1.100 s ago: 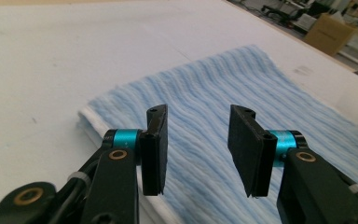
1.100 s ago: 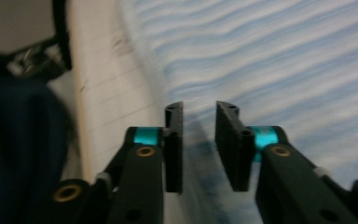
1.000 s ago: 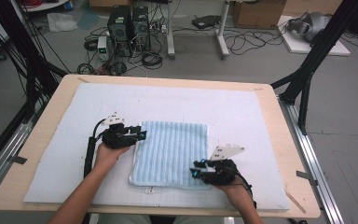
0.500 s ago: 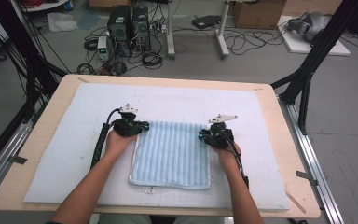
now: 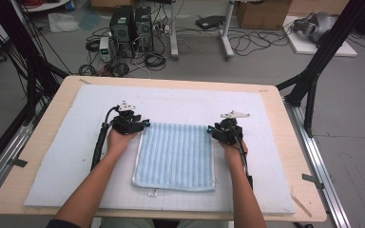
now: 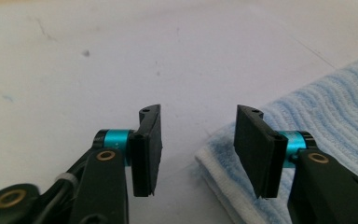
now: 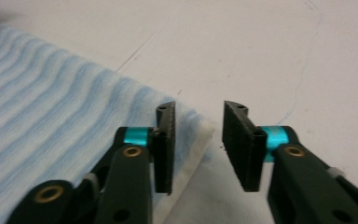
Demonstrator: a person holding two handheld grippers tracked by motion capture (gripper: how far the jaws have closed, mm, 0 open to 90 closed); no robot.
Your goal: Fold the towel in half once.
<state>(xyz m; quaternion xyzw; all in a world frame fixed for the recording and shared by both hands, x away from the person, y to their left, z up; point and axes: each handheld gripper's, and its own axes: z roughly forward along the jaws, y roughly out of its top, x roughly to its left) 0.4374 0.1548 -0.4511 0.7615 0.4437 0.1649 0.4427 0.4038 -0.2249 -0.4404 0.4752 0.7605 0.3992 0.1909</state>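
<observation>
Since a second ago, both hands have travelled up the folded towel (image 5: 175, 154) to its far corners: the left tool (image 5: 141, 125) has come from the towel's left edge to the far left corner, and the right tool (image 5: 212, 129) has come from the near right corner up to the far right one. Both pairs of jaws have just been opening, and nothing is gripped between either pair.

The towel, pale blue with ribbed stripes and a white border, lies flat as a folded rectangle on the white mat (image 5: 62, 161) that covers the wooden table (image 5: 43, 137), roughly in the middle between the two forearms.

In the left gripper view the left tool (image 6: 198, 144) stands apart, its jaws hovering low over the mat; the towel's (image 6: 326, 116) layered corner lies just beside and under the right-hand jaw, with bare mat in the gap.

In the right gripper view the right tool (image 7: 198, 144) is likewise apart. Its left-hand jaw stands over the towel's (image 7: 51, 121) white-edged corner, while the right-hand jaw is over bare mat (image 7: 261, 51). The corner tip reaches into the gap, but the pads do not press on it.
</observation>
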